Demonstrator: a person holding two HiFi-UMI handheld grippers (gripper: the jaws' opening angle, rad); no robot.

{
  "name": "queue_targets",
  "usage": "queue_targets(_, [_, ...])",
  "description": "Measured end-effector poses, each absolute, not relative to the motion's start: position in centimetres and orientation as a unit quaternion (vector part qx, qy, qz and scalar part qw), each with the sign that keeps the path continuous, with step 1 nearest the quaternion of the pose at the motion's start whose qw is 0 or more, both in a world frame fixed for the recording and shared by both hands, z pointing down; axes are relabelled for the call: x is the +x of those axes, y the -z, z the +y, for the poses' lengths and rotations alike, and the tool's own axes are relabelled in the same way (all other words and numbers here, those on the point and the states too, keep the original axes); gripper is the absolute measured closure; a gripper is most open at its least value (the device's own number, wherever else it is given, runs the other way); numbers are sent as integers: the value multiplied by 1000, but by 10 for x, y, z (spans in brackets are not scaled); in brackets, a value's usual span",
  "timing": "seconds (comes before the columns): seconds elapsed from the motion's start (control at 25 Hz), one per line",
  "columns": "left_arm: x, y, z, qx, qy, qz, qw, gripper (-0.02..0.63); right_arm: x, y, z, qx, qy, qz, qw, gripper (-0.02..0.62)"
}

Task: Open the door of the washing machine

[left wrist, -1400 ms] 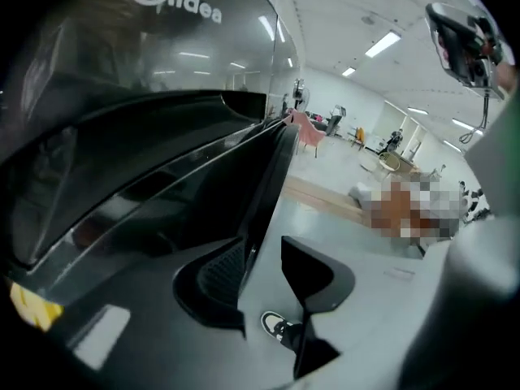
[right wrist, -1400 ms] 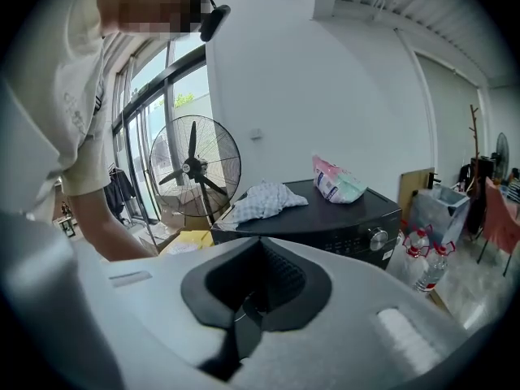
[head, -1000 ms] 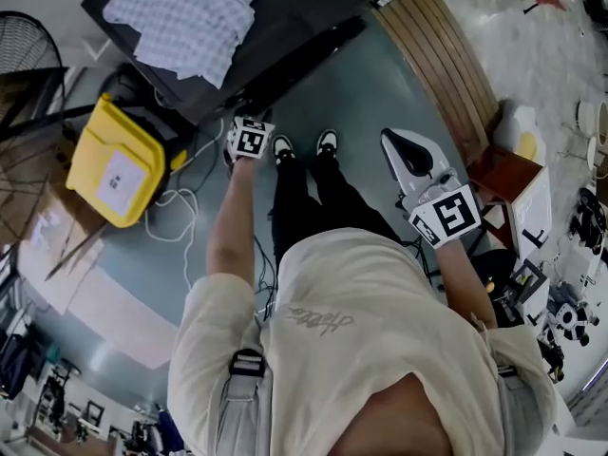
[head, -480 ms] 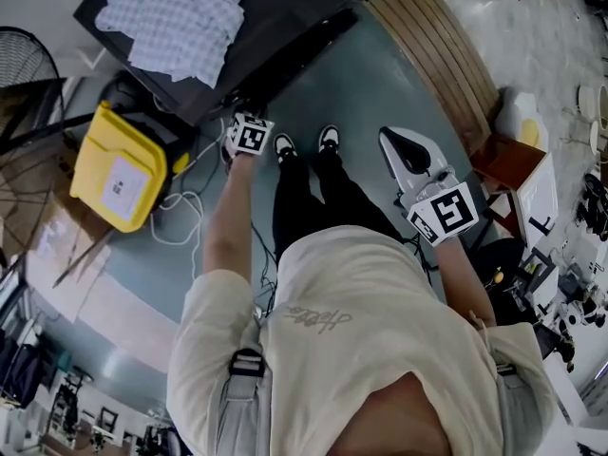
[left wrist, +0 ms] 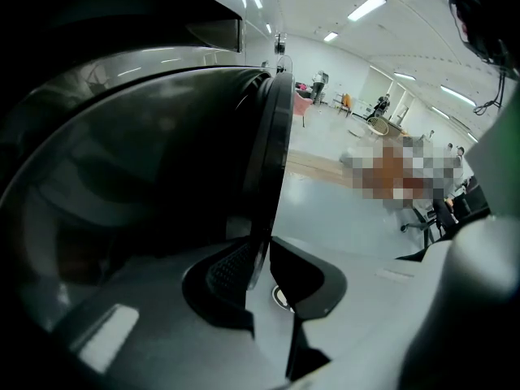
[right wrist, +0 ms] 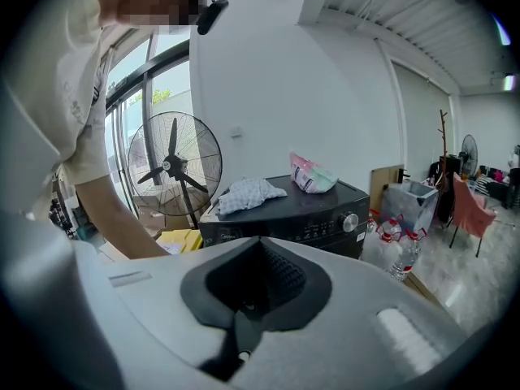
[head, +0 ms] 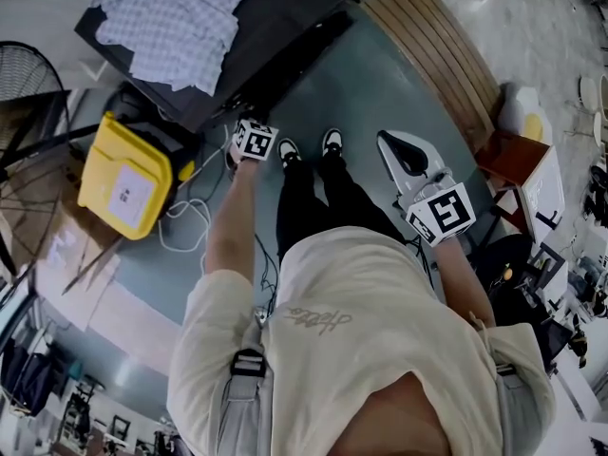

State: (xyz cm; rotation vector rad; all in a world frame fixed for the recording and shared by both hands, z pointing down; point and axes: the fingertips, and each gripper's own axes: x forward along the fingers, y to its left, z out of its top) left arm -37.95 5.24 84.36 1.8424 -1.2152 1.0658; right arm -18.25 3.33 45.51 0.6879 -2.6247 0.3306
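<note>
**Left fingers clamp the washer door's rim; right fingers clenched on nothing**

The left gripper [left wrist: 260, 260] has just been closing its fingers, and they now grasp the rim of the door [left wrist: 162, 161]. The ribbed pad lies against the glass side and the other finger sits at the outer face. The thin edge of the rim runs from between them up toward twelve o'clock. The door's dark domed glass fills the left gripper view from seven to eleven o'clock of the grip. From one to three o'clock lies a pale floor under ceiling lights. That view does not show whether the door has come away from its frame.

The right gripper [right wrist: 256, 279] has its fingers clenched together with nothing between them. It is held well apart from the machine. At twelve o'clock beyond them stands the washing machine [right wrist: 284, 214], dark, with a knob [right wrist: 351, 222] on its panel. A checked cloth [right wrist: 244, 193] lies on its lid, with a pink and green bag [right wrist: 310, 175] at the cloth's two o'clock. A fan [right wrist: 172, 165] stands at the machine's ten o'clock. Plastic bottles [right wrist: 400, 246] stand on the floor at its four o'clock.

In the head view the person's left arm reaches to eleven o'clock, down to the machine's front, just beside the shoes [head: 285, 148]. A yellow box [head: 128, 174] sits at the left gripper's eight o'clock, near a white cable [head: 180, 221].
</note>
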Motion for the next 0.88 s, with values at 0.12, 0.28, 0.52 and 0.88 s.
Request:
queue_targets(0.12, [-375,-846,56,709,-408,-461,343,538,-182,-454,32,253,-117,-939,200,594])
queue_targets(0.28, [-367,-843,59,713,-402,-463,340,529,-180,-453,29,265,-119,-937,194,594])
queue_targets(0.52, [-355,-842,64,708,-407,-462,346,531,-176,-456,33,273,-128,-936,183,594])
queue_targets(0.88, [-307,-831,73,735,-390,-444,333,528,-155,-459,42,313,-131,-922,188,594])
